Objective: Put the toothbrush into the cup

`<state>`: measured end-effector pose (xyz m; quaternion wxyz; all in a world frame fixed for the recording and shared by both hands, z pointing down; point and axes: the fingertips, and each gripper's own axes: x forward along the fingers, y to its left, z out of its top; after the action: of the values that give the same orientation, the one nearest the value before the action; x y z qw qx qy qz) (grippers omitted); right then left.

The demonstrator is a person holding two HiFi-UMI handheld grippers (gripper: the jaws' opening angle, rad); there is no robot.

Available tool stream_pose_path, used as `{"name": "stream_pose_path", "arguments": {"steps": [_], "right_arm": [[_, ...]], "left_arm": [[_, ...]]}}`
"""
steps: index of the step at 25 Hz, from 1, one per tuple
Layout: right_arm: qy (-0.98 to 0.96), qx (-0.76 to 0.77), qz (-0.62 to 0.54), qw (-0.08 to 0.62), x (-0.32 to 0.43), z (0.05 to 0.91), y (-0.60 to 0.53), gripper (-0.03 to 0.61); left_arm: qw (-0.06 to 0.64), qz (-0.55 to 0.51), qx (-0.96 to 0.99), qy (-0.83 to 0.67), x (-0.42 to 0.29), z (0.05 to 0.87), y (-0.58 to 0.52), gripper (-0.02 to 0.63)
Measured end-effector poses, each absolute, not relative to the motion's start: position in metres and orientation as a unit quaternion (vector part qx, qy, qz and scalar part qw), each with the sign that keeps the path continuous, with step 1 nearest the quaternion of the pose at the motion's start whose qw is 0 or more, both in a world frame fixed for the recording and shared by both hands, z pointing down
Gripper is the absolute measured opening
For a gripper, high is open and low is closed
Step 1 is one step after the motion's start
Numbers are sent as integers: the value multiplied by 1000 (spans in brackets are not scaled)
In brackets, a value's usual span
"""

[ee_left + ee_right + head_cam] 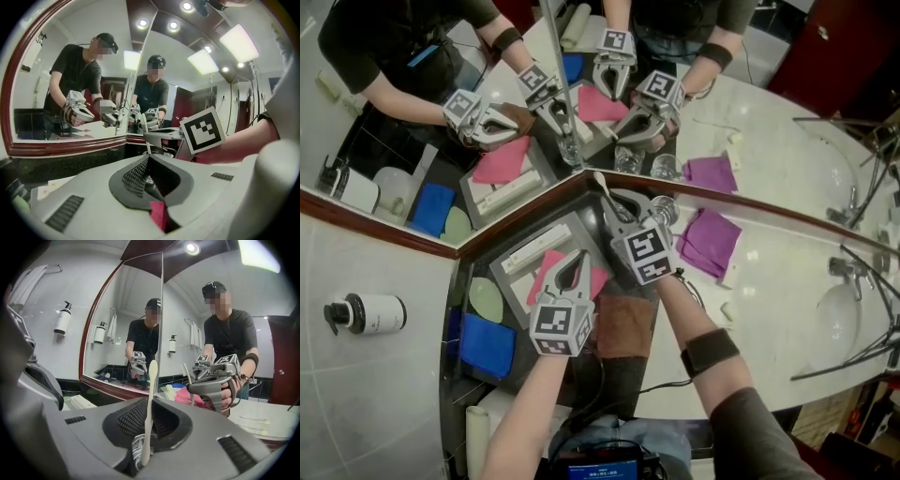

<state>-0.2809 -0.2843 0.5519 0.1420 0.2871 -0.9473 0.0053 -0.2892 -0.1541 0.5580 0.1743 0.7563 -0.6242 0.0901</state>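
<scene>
Over the desk [769, 281], my left tool [151, 176] hung closed and empty above the cloth [542, 278]; my right tool [150, 420] stood over the cup [135, 449], gripping the toothbrush [151, 390] upright, lower end at its mouth

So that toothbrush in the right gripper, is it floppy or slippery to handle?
Probably stiff: the toothbrush stands straight between the right gripper's jaws without sagging. It looks thin and plastic, so it is likely light. Its smooth, narrow handle could swivel or slip in the grip, so lowering it into the glass cup may need care.
</scene>
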Motion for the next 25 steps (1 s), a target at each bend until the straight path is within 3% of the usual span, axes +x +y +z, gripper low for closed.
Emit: {"name": "stream_pose_path", "arguments": {"steps": [8, 12, 25], "right_arm": [[-940, 290, 9, 182, -280, 577, -283, 57], [-934, 293, 16, 204, -278, 588, -284, 114], [-937, 286, 26, 199, -265, 569, -266, 114]], "left_arm": [[180, 91, 754, -625, -292, 565, -154, 0], [181, 89, 752, -627, -294, 567, -152, 0], [182, 90, 752, -627, -285, 557, -140, 0]]}}
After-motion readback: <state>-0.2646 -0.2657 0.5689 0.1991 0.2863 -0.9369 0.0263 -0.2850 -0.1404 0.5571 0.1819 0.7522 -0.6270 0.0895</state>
